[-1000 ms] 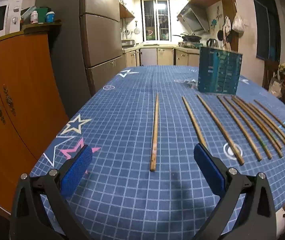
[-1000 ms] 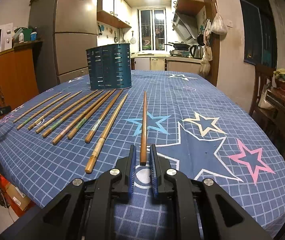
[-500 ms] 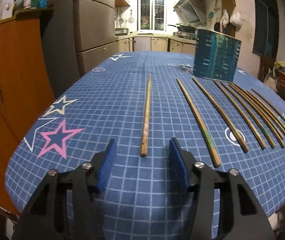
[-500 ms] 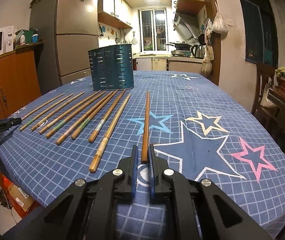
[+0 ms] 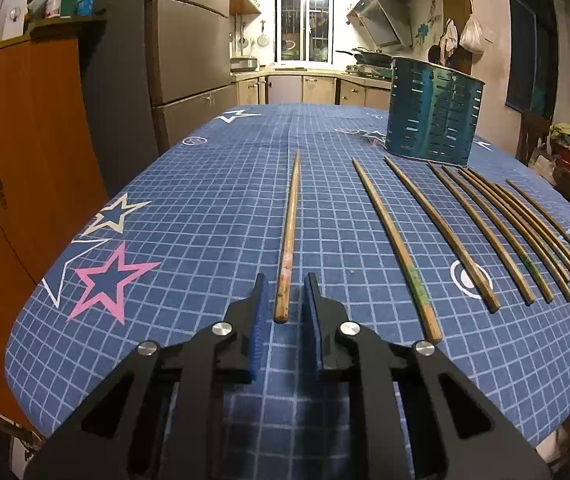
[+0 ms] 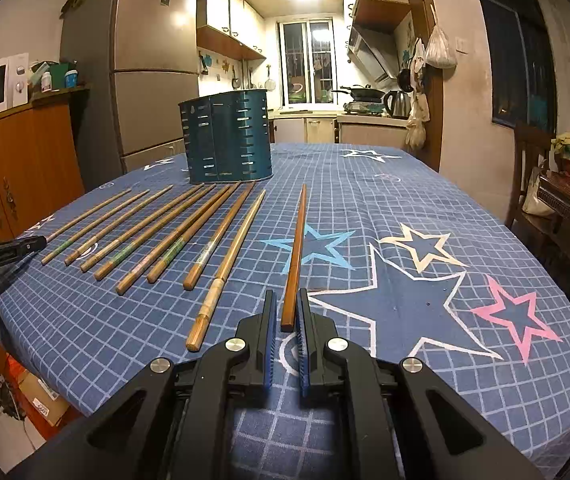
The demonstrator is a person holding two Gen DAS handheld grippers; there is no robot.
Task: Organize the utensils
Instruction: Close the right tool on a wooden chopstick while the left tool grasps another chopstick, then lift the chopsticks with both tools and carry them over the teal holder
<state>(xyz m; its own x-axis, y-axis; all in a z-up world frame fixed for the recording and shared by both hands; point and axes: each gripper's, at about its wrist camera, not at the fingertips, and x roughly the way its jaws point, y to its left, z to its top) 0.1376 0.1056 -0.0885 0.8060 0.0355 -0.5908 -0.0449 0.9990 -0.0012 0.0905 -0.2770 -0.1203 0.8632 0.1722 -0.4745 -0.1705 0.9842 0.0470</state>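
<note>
Desk (image 5: 205,184) in kitchen: your left gripper (image 5: 285,300) fingers closing round lone chopstick (image 5: 289,224); right gripper (image 6: 286,312) clamped on reddish chopstick (image 6: 297,248).

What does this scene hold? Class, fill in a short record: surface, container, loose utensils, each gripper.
Surface: blue star-print tablecloth
Container: teal slotted holder, upright, beyond the chopsticks
Loose utensils: row of chopsticks lying flat, side by side
Left gripper: jaws closing around the near end of the worn chopstick, pads not yet touching it
Right gripper: shut on the near end of the reddish chopstick
</note>
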